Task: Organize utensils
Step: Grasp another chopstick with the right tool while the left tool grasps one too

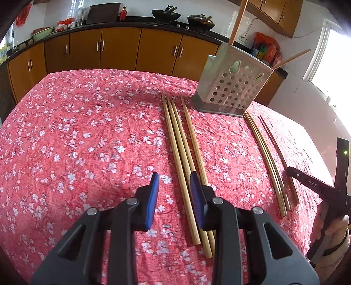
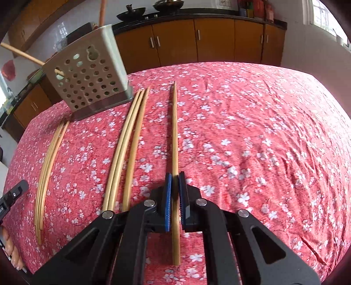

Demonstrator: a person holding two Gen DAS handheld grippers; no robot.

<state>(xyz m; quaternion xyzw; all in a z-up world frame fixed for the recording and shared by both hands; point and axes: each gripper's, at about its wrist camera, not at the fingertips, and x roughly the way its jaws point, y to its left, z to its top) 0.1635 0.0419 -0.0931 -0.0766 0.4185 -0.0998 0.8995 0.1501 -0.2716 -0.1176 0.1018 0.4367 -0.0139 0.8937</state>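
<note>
A perforated grey utensil holder (image 1: 232,87) stands at the table's far side with two chopsticks in it; it also shows in the right wrist view (image 2: 87,81). Several bamboo chopsticks (image 1: 182,153) lie in a group in front of my left gripper (image 1: 174,182), which is open and hovers over their near ends. A second group (image 1: 267,157) lies to the right. My right gripper (image 2: 174,184) is shut on a single chopstick (image 2: 174,136) lying on the cloth. More chopsticks (image 2: 129,144) lie to its left, and another bundle (image 2: 50,157) lies further left.
The table carries a red floral cloth (image 1: 76,142). Brown kitchen cabinets (image 1: 120,48) and a counter with woks (image 1: 166,14) stand behind. The right gripper's body and the hand holding it (image 1: 329,208) show at the left view's right edge.
</note>
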